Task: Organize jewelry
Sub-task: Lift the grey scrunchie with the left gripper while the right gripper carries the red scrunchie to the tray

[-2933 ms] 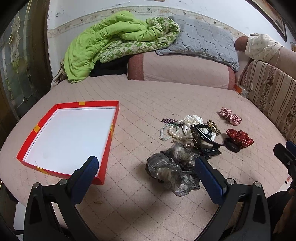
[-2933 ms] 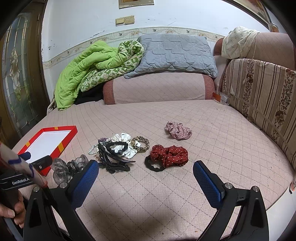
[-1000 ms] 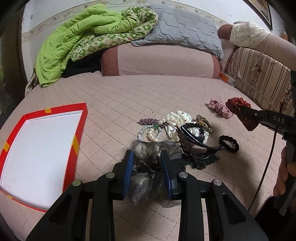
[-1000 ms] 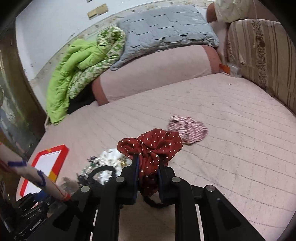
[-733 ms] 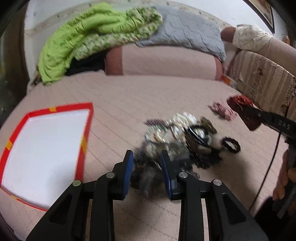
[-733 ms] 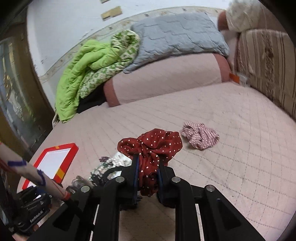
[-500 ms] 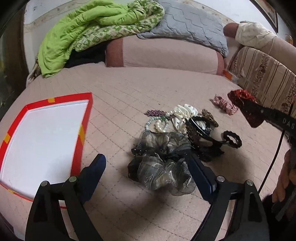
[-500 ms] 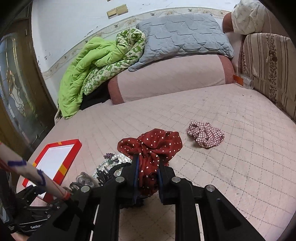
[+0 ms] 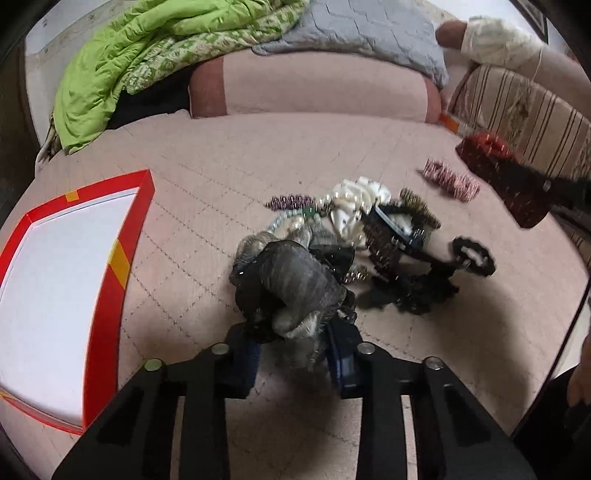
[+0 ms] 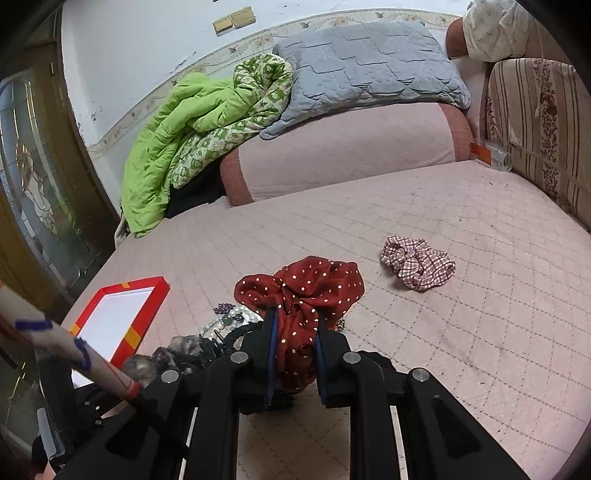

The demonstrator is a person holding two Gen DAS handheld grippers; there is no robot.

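Jewelry and hair pieces lie mostly in one heap [image 9: 373, 229] on the bed [image 9: 229, 155], with none of them in the tray [image 9: 110, 258] yet, so the sorting looks barely begun.

Nearest, the left tool [image 9: 293, 363] is closing its jaws on a grey scrunchie [image 9: 291, 284], whose gauzy fabric bunches between the blue pads at the near edge of the heap. The right tool [image 10: 295, 354] is pressed together on a red dotted scrunchie [image 10: 303, 291], held clear of the bed; in the left view it hangs at the far right.

Just beyond the grey scrunchie sit a black claw clip [image 9: 402, 251] and a black hair tie [image 9: 472, 254], then pearl beads [image 9: 291, 221], a white scrunchie [image 9: 354, 203], a leopard one [image 9: 421, 206] and a small purple piece [image 9: 291, 201]. A checked scrunchie [image 10: 417, 262] lies apart, farther right.

To the left, the red-rimmed tray is bare white inside. At the far end are a bolster [image 9: 314, 88], a green quilt [image 9: 155, 48] and a grey pillow [image 9: 362, 33].

Two pieces are in hand and still to be carried left to the tray; everything else remains to be picked up.
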